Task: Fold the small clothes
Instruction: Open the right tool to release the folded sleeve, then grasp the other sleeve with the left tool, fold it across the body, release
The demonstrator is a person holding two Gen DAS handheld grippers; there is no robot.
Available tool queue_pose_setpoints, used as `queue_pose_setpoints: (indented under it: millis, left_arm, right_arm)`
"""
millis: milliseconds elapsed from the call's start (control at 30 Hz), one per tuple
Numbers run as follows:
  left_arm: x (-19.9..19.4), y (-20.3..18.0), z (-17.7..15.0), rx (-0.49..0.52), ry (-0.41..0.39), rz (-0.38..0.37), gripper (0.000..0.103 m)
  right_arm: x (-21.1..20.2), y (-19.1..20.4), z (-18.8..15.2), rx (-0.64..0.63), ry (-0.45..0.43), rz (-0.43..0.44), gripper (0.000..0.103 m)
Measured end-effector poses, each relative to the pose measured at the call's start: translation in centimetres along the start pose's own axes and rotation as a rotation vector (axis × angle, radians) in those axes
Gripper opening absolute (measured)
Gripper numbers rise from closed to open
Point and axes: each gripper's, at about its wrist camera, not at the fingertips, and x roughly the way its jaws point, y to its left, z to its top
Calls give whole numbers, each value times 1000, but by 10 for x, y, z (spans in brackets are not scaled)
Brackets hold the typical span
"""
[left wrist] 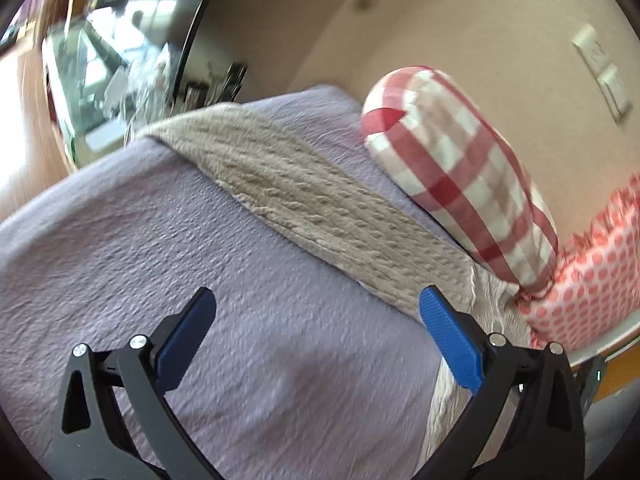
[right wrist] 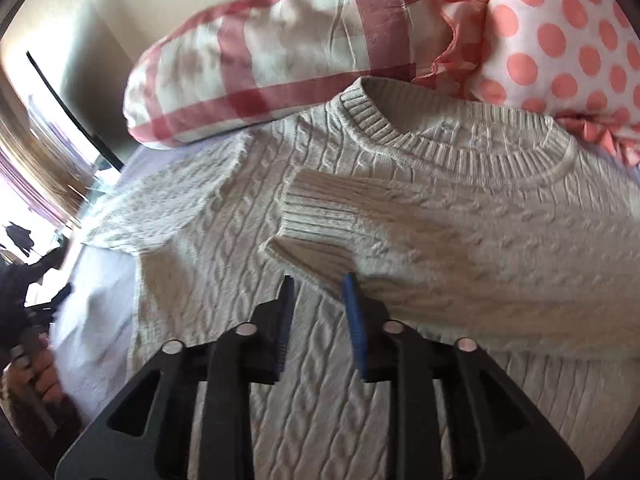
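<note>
A cream cable-knit sweater (right wrist: 224,216) lies flat on a lilac bedspread (right wrist: 100,280), neck toward the pillows. Its right sleeve (right wrist: 440,240) is folded across the chest, cuff (right wrist: 308,220) toward the middle. My right gripper (right wrist: 318,286) sits just below the cuff, its jaws slightly apart, with the cuff edge at or between the fingertips; whether it grips is unclear. In the left wrist view my left gripper (left wrist: 318,312) is wide open and empty above the bedspread (left wrist: 200,240), with the sweater's outstretched sleeve (left wrist: 304,200) beyond it.
A red-and-white checked pillow (right wrist: 280,52) and a pink polka-dot pillow (right wrist: 560,40) lie at the head of the bed; both also show in the left wrist view, checked (left wrist: 460,172) and polka-dot (left wrist: 592,280). A beige wall (left wrist: 460,20) is behind. The person's left hand (right wrist: 36,376) holds the other gripper's handle.
</note>
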Motion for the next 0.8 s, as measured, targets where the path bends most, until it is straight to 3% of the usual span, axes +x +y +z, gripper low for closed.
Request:
queue_pose_setpoints:
  millis: [67, 100, 300, 467, 633, 700, 733, 767, 800]
  left_arm:
    - [14, 8, 8, -46, 22, 14, 100]
    - [15, 7, 11, -41, 2, 22, 100]
    - [32, 14, 34, -111, -15, 43, 92]
    - [42, 43, 70, -242, -42, 41, 69]
    - [46, 63, 95, -300, -60, 68, 59]
    - [48, 69, 102, -316, -65, 109, 41]
    - [48, 70, 104, -318, -61, 131, 16]
    - [46, 67, 105, -315, -62, 171, 8]
    - [42, 60, 106, -294, -73, 189, 8]
  right_arm:
    - [-19, -5, -5, 23, -36, 26, 63]
    - [-29, -8, -6, 32, -55, 35, 67]
    - [-74, -27, -23, 31, -83, 52, 75]
    - [-106, -52, -38, 19, -134, -1, 80]
    - [-117, -72, -47, 33, -161, -20, 81]
    - [-119, -79, -50, 40, -165, -13, 81]
    - [-119, -81, -51, 43, -164, -9, 81]
    - [-120, -85, -53, 50, -162, -3, 81]
    - [-122, -88, -55, 56, -162, 4, 81]
